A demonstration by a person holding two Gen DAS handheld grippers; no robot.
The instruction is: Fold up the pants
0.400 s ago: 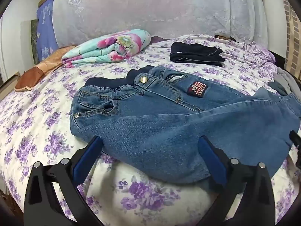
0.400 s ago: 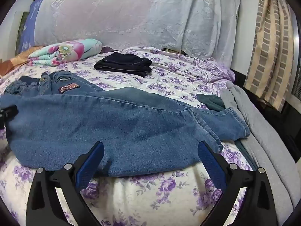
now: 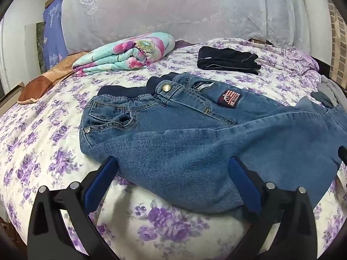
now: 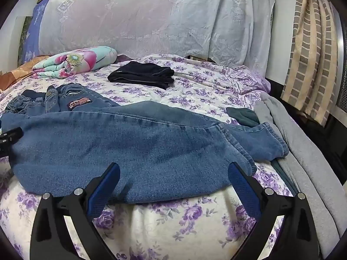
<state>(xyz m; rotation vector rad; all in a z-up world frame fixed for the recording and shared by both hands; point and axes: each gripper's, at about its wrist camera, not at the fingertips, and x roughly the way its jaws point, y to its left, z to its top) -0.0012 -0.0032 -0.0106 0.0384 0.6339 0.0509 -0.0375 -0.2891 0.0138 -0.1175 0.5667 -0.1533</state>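
Note:
Blue jeans [image 3: 195,134] lie flat on the bed, folded lengthwise with one leg on the other, waistband at the left and leg cuffs [image 4: 269,143] at the right. My left gripper [image 3: 173,164] is open and empty at the near edge of the seat and thigh part. My right gripper [image 4: 174,170] is open and empty at the near edge of the lower legs [image 4: 151,147]. Both grippers' blue pads [image 4: 104,186] lie just in front of the denim, straddling its near edge.
The bed has a white sheet with purple flowers [image 3: 151,227]. A folded floral blanket [image 3: 130,52] and folded black garment [image 3: 225,60] lie behind the jeans. A grey garment [image 4: 303,147] and a dark green one [image 4: 243,114] lie at the right. Curtain [image 4: 312,54] hangs beyond.
Both grippers have edged slightly forward toward the jeans. The jeans have not moved.

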